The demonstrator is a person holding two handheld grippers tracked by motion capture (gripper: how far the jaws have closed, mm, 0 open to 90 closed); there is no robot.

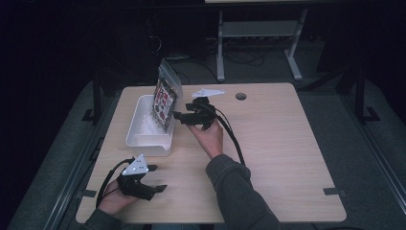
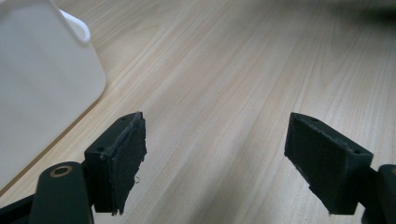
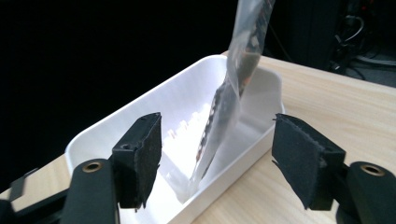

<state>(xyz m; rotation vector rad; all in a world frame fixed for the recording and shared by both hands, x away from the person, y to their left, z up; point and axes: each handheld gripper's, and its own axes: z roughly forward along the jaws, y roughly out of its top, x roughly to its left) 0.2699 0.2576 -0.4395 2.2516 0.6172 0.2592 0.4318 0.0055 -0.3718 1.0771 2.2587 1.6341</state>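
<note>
My right gripper has jaws wide apart, nothing clamped. Ahead of them sits the white bin, its long rim running just beyond the jaw tips. A clear packet with printed contents stands tilted in the bin, lower end on the bin floor, top leaning up past the far rim; it lines up with the gap between my right jaws, but I can't tell whether it touches either pad. To the right of those jaws is bare table; to the left is the bin's long side, then the dark table edge.

My right hand reaches in, forearm angled from bottom centre.

My left gripper also has its jaws spread, empty, low over bare wood. The bin's near corner sits left of the left jaw, apart from it. Open tabletop lies ahead and right. My left hand sits near the table's near edge.
</note>
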